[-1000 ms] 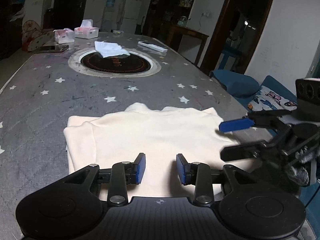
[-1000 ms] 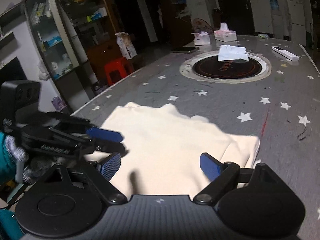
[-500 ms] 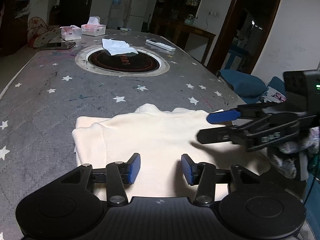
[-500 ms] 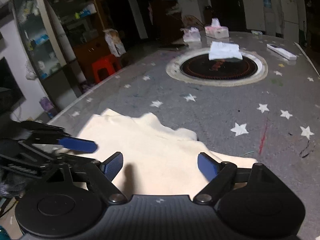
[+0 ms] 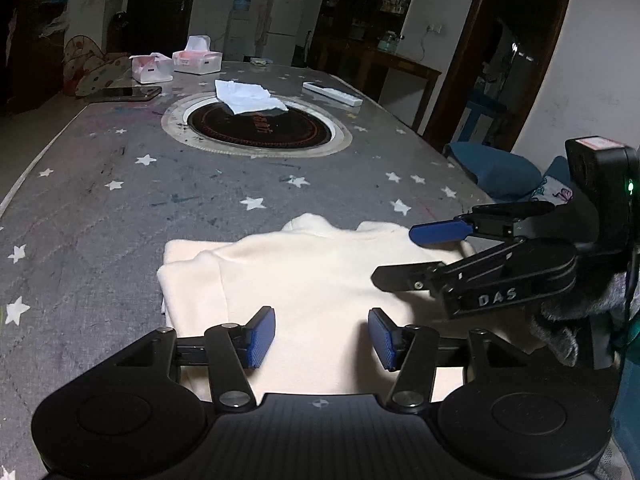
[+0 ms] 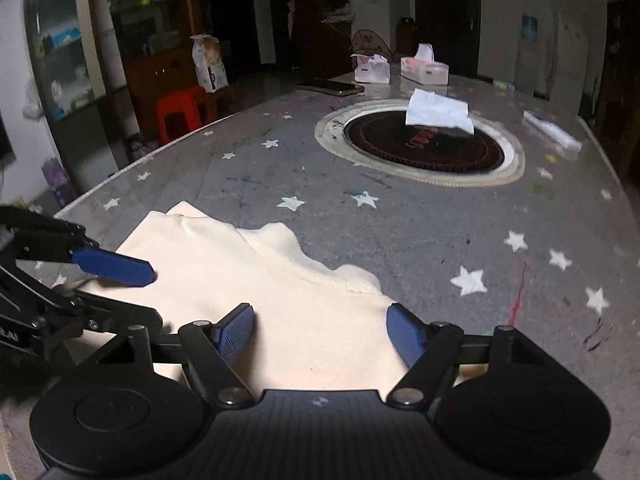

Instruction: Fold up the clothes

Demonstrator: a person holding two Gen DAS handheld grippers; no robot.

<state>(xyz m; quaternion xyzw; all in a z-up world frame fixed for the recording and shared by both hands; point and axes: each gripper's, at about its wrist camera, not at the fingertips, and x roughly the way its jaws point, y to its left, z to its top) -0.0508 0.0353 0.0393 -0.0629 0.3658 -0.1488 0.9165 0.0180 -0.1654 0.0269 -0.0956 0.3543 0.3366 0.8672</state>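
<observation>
A cream garment [image 5: 312, 276] lies folded flat on the grey star-patterned table, near its front edge; the right wrist view shows the same cream garment [image 6: 256, 280]. My left gripper [image 5: 321, 336] hovers open just above the garment's near part, nothing between its blue pads. My right gripper [image 6: 320, 334] is open too, over the garment's other side. In the left wrist view the right gripper [image 5: 404, 256] reaches in from the right with its fingers spread over the cloth. From the left of the right wrist view comes the left gripper [image 6: 120, 292], also spread.
A round black hotplate [image 5: 260, 126] sits mid-table with a white cloth [image 5: 248, 96] on it. Behind stand two tissue boxes [image 5: 196, 60], a phone [image 5: 120, 94] and a white remote [image 5: 332, 94]. A blue sofa [image 5: 496, 168] lies beyond the table's right edge.
Both grippers have drawn back and risen a little from the garment. The left gripper's fingers have opened wider. The right gripper has narrowed somewhat and swung to the left. The garment stays flat.
</observation>
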